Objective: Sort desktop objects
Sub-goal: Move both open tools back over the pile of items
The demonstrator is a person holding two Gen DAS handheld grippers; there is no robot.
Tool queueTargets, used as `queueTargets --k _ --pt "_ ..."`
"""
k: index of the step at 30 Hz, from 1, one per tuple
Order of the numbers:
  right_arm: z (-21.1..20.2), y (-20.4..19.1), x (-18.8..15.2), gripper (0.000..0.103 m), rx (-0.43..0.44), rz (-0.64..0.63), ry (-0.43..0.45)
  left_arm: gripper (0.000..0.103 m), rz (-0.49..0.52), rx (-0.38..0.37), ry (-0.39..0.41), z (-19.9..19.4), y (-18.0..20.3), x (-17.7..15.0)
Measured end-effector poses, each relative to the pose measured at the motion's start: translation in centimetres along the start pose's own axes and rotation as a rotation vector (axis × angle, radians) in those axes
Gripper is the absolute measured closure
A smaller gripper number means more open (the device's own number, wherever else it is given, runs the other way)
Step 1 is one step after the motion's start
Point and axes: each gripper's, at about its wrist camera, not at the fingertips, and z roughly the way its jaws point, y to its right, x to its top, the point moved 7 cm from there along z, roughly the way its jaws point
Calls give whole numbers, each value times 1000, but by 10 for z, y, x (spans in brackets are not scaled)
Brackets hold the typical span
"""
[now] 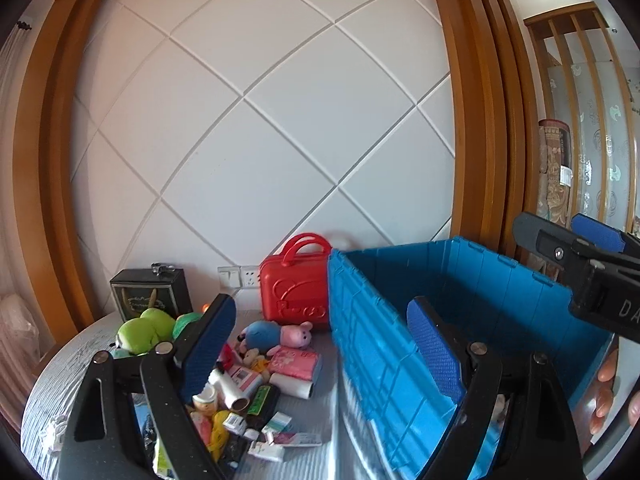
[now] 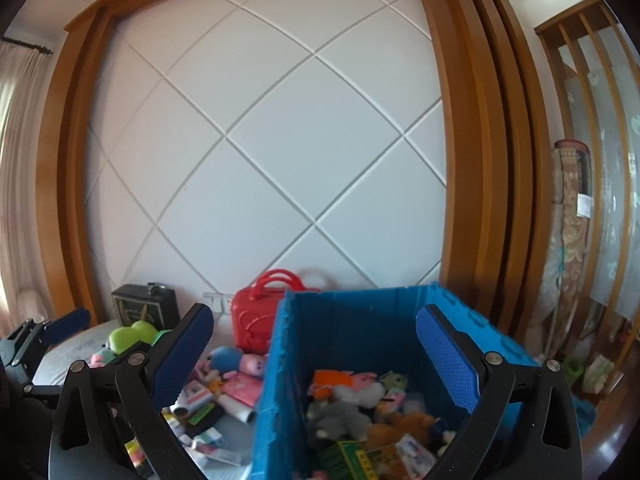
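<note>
**Both grippers wide apart over the blue crate and the toy pile**

The grey-clothed table carries everything. Largest on it is the blue crate, an open ribbed plastic bin standing toward the table's right edge. The right wrist view looks down into it: soft toys, a grey plush, a brown plush and some printed packets lie heaped on its floor.

Against the table's far edge, just left of the crate's far corner, stands the red case with its handle up. Further left along that far edge sits a dark box. In front of it is a green plush.

Between the case and the near edge lies the loose pile still to be sorted: a pig plush in blue and pink, a pink tissue pack, a white roll, and small cartons and tubes spread toward the near edge.

The left gripper has its jaws spread wide and nothing between the pads; one finger hangs over the pile, the other inside the crate. The right gripper is likewise spread and empty, straddling the crate's left wall.
</note>
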Motion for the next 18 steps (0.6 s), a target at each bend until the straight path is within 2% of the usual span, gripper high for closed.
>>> queueTargets --k 4,10,14,18 --pt "3 -55 -39 0 25 23 -58 15 -1 10 -86 -10 -60 -49" --pt "21 -131 -117 0 62 48 -219 15 -15 71 -245 -14 -153 -129" --pt "27 -164 -162 0 64 11 -318 15 -61 119 -332 -12 -204 -176" --pt "40 -175 -200 0 48 -20 -422 15 -109 156 -403 -6 -237 -215"
